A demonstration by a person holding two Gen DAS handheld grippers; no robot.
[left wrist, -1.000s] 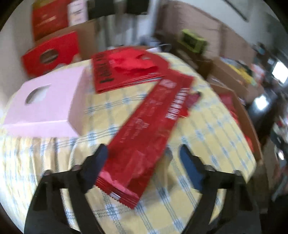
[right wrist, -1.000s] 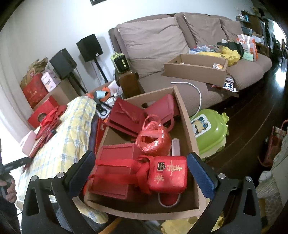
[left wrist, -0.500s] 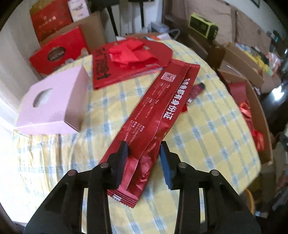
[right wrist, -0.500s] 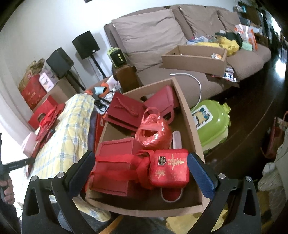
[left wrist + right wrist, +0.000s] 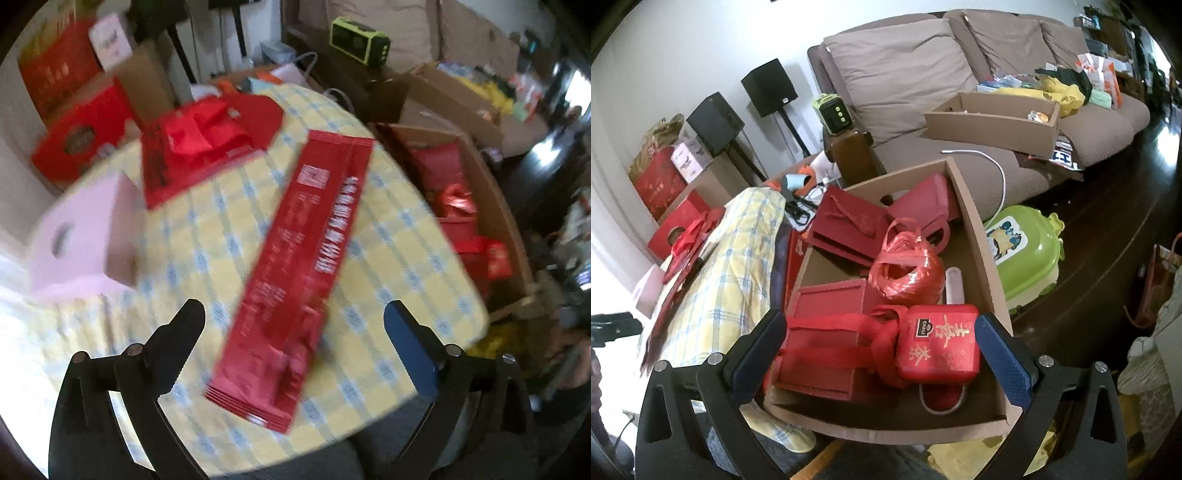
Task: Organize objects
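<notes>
A long red foil packet [image 5: 306, 266] with white print lies slantwise on the yellow checked tablecloth [image 5: 391, 254]. Its near end sits between the fingers of my left gripper [image 5: 293, 314]. The jaws are opening and stand wide, with the pads clear of the packet on both sides. The picture is blurred by motion. My right gripper [image 5: 881, 325] hangs open over a cardboard box [image 5: 979, 236] and holds nothing. In the box lie a red tin [image 5: 938, 347], a ball of red ribbon [image 5: 905, 266], a red box [image 5: 827, 325] and red gift bags [image 5: 849, 221].
A pink box [image 5: 85, 240] with a round hole and a stack of flat red bags [image 5: 207, 147] share the table. The cardboard box [image 5: 491, 206] stands just past the table's right edge. A green plastic seat [image 5: 1027, 251] and a sofa [image 5: 923, 74] lie beyond it.
The left jaws narrowed around the packet's near end half a second ago and have now sprung wide apart. The left view has shifted and blurred. The right gripper has stayed put.
</notes>
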